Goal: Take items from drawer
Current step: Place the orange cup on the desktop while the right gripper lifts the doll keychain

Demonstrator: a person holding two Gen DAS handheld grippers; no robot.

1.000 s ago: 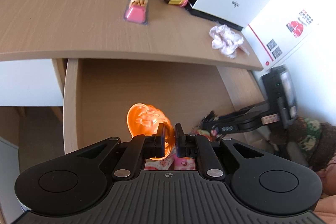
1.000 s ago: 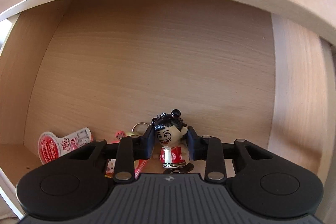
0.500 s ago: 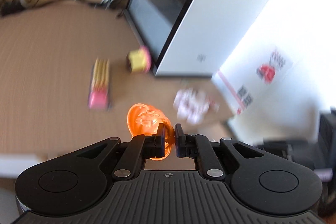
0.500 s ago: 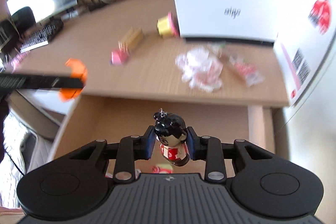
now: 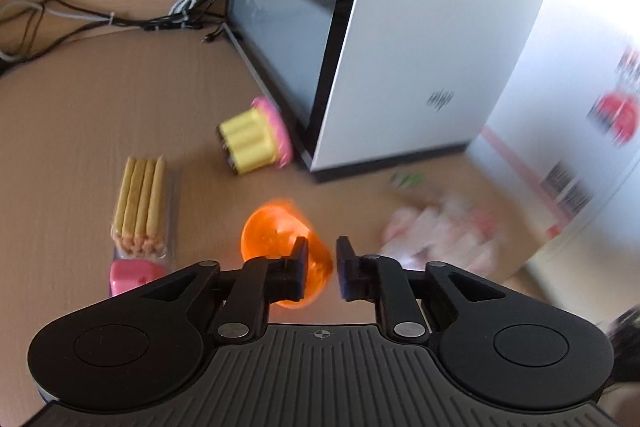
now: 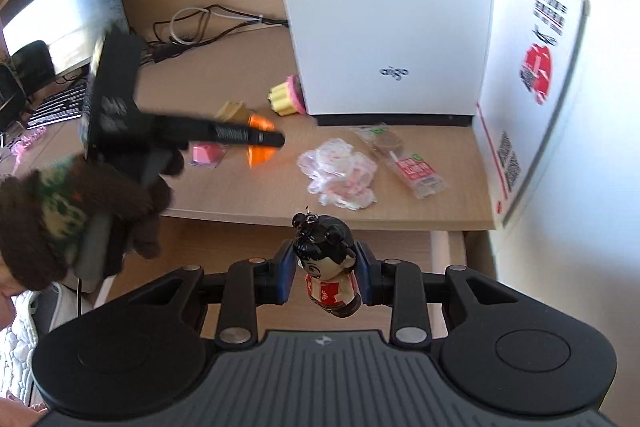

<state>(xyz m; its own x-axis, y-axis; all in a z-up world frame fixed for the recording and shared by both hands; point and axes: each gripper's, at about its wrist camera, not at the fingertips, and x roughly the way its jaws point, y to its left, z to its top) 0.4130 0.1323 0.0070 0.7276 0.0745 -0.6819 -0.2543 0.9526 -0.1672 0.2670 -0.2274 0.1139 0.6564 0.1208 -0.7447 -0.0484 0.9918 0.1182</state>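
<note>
Glossy orange toy newly above woodgrain desktop

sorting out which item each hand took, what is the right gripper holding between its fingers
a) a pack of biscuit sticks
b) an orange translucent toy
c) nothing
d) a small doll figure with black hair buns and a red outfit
d: in the right wrist view the right gripper is clamped on the doll figure, black hair buns up and red outfit below, held above the open drawer.
</note>
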